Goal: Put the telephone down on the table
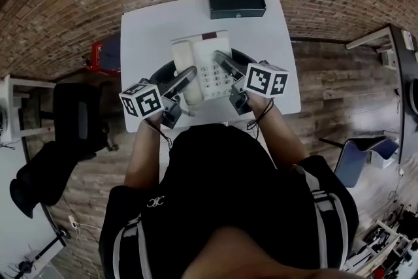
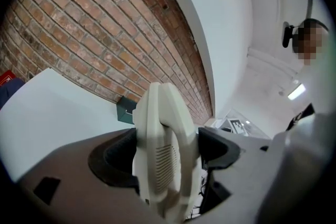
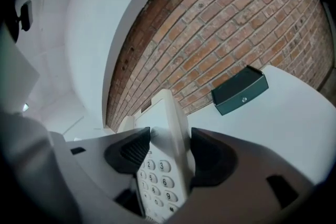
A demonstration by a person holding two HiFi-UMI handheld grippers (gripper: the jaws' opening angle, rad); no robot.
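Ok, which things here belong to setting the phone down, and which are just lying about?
Part of the job: telephone, clamped by the left gripper and right gripper; white table under it.
Just lying about: dark green box at the table's far edge; red object beside the table; black chair; blue chair.

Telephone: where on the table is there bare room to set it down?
Bare: the table far left, beside the dark box, and the right side nearer than the box. Crowded: only where the box sits.
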